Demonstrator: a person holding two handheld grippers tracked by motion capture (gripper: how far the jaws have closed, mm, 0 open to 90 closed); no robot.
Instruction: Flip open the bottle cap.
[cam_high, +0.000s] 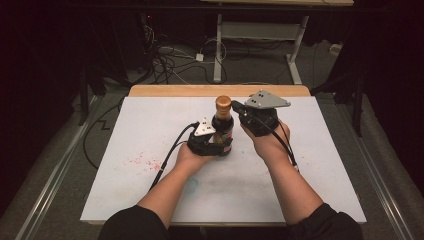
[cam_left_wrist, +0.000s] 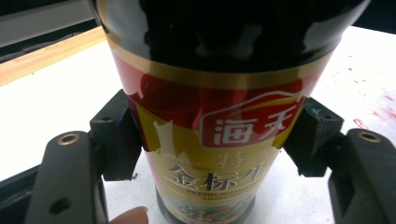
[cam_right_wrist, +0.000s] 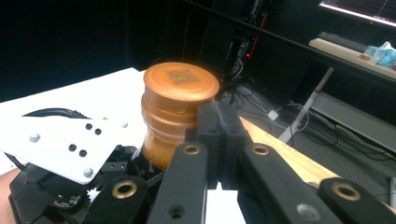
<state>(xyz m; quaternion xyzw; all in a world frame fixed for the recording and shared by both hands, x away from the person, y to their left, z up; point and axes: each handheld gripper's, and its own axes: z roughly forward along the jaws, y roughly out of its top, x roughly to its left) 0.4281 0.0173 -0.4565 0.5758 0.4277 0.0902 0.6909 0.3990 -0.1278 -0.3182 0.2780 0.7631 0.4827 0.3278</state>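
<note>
- On the white bench (cam_high: 150, 190), seen from the high view, a dark sauce bottle (cam_high: 223, 131) stands upright near the middle, its long axis vertical and its gold cap (cam_high: 223, 102) pointing straight up. The left gripper (cam_high: 212, 142) clamps the bottle's lower body from the person's left; the right gripper (cam_high: 240, 111) sits level with the neck, just to the right of the cap and nearer to it than the left.
- From the left gripper view, the jaws pinch the labelled body of the bottle (cam_left_wrist: 219, 116), one black pad (cam_left_wrist: 116, 135) pressed on each flank (the label reads upright, so the bottle is not tilted).
- From the right gripper view, the jaws are pressed together with nothing between them, their tips touching or just beside the cap (cam_right_wrist: 180, 95), which lies ahead and slightly left; they would have to spread to take it.
</note>
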